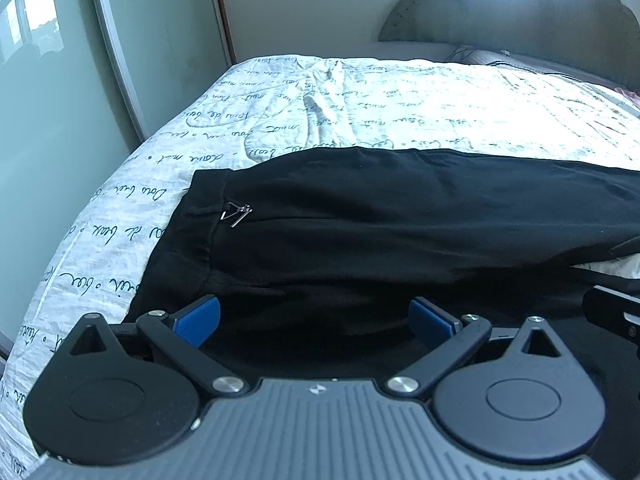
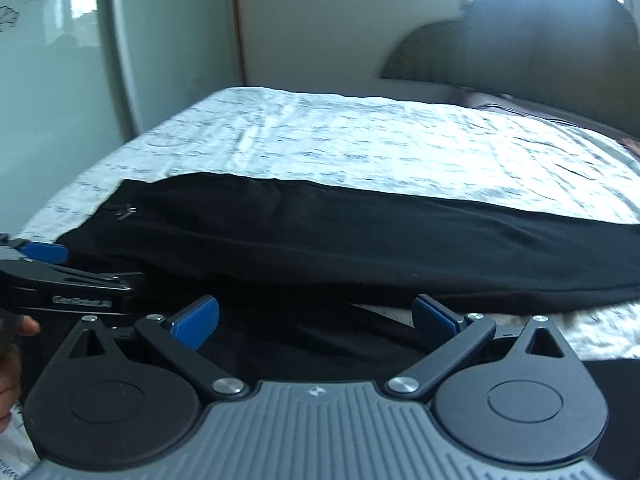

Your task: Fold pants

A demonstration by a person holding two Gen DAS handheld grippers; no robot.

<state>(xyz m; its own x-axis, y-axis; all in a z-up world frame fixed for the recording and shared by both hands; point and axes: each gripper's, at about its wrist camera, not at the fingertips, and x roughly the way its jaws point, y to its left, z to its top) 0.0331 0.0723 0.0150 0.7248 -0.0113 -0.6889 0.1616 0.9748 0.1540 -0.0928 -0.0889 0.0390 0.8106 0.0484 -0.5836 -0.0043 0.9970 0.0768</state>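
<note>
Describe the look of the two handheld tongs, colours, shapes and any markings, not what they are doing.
Both match. The left tongs and right tongs have blue ribbed finger pads on black link arms with silver pivot screws, two black teardrop housings with round discs, and a grey ribbed body bearing a small white logo. Seen from the right wrist, the left one's black side carries blurred white lettering. No cables visible.

Black pants [image 1: 400, 232] on script-printed bedspread [image 1: 440, 108].

One pair of pants [image 1: 400, 224], two hand-held grippers [image 1: 314, 320] [image 2: 314, 320], one bed [image 1: 440, 100].
</note>
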